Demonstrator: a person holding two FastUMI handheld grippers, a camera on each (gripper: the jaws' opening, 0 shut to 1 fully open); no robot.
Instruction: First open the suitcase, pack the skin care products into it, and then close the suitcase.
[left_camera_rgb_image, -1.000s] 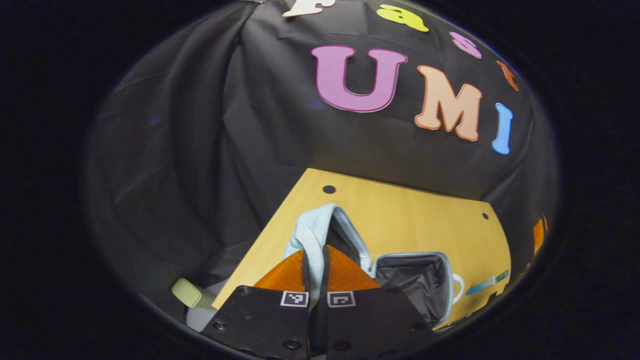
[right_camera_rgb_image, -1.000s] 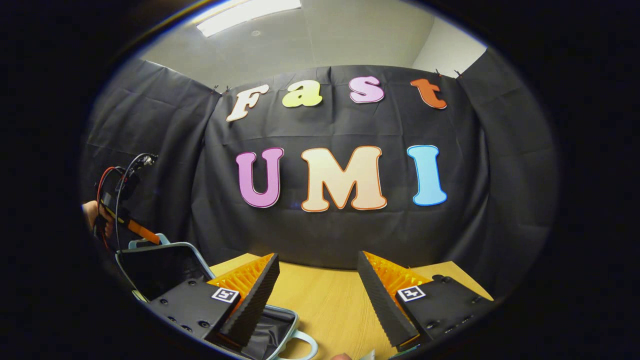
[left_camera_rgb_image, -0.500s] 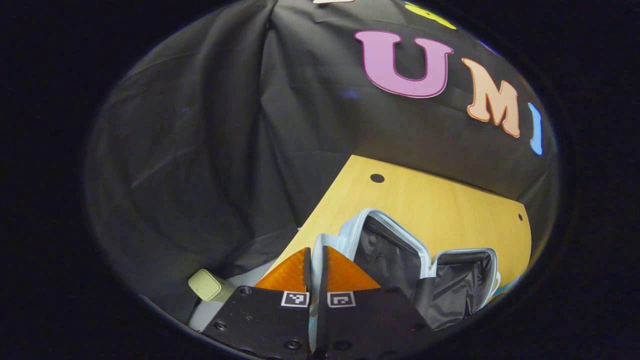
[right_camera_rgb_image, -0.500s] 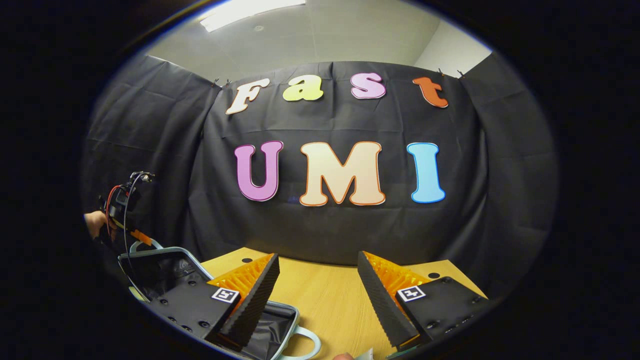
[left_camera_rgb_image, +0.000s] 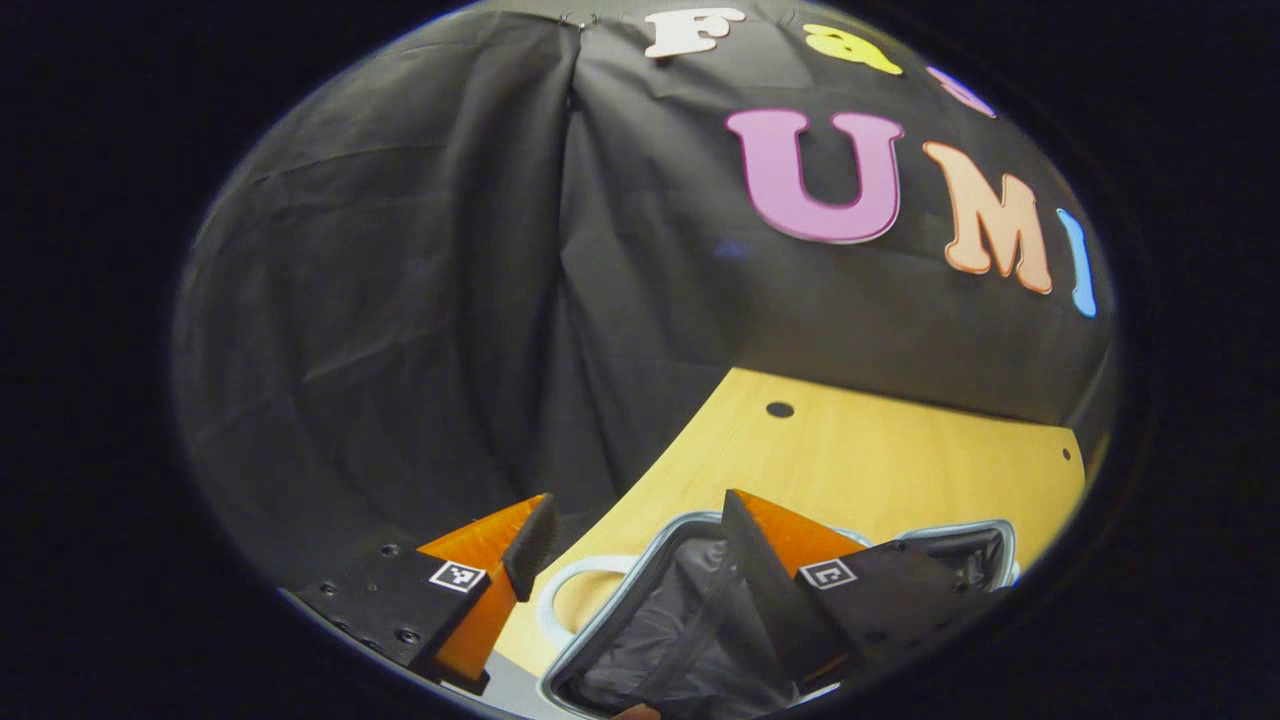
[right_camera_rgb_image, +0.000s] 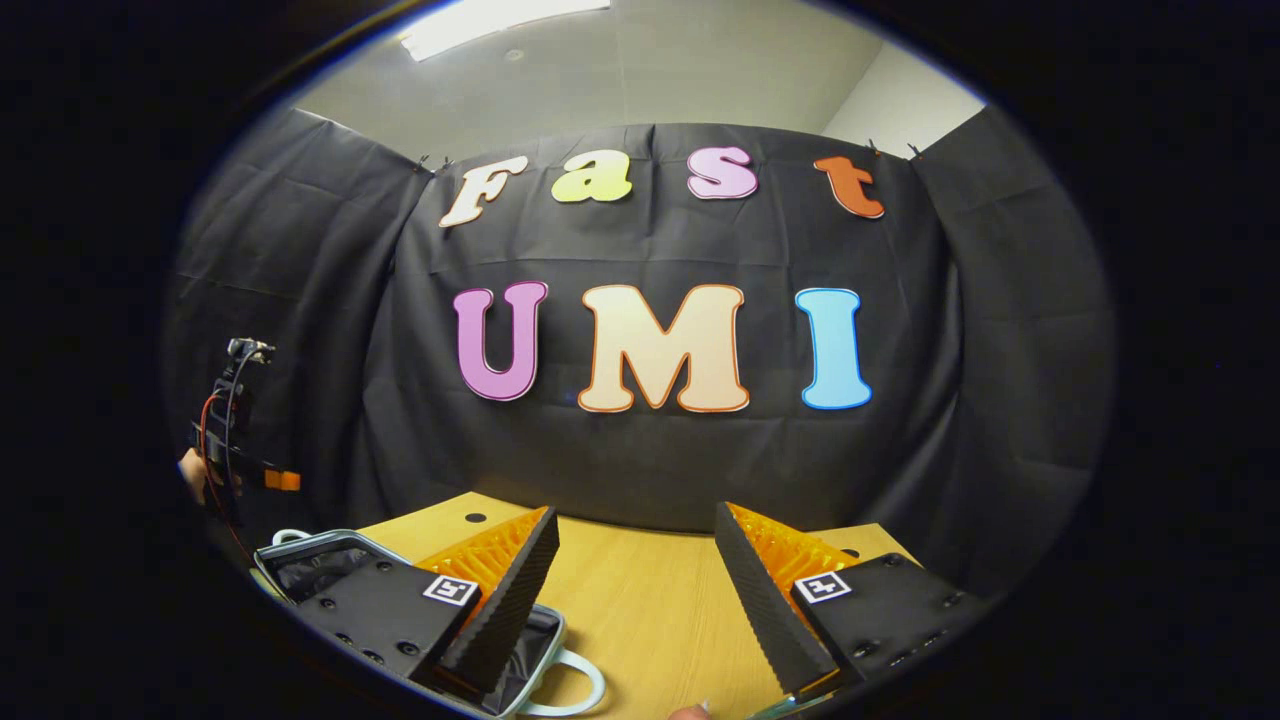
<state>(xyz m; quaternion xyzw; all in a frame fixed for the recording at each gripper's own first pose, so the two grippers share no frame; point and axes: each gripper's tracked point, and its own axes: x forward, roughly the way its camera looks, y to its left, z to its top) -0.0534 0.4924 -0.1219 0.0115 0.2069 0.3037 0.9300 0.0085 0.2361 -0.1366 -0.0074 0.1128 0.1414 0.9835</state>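
Observation:
The pale blue suitcase lies open on the wooden table, its dark lining facing up. Its lid is laid back with the handle loop resting on the table, and the other half is to the right. My left gripper hovers open just above the lid's edge, holding nothing. In the right gripper view, my right gripper is open and empty above the table. The suitcase sits at its lower left, partly behind the left finger, with a handle showing.
In the right gripper view the left gripper and the hand holding it are at the far left above the suitcase. The table's far edge meets the black cloth wall. Small holes dot the tabletop.
My left gripper, shut on the suitcase lid's edge before, has let go and opened. The lid has swung down and now lies back. The right gripper has hardly moved.

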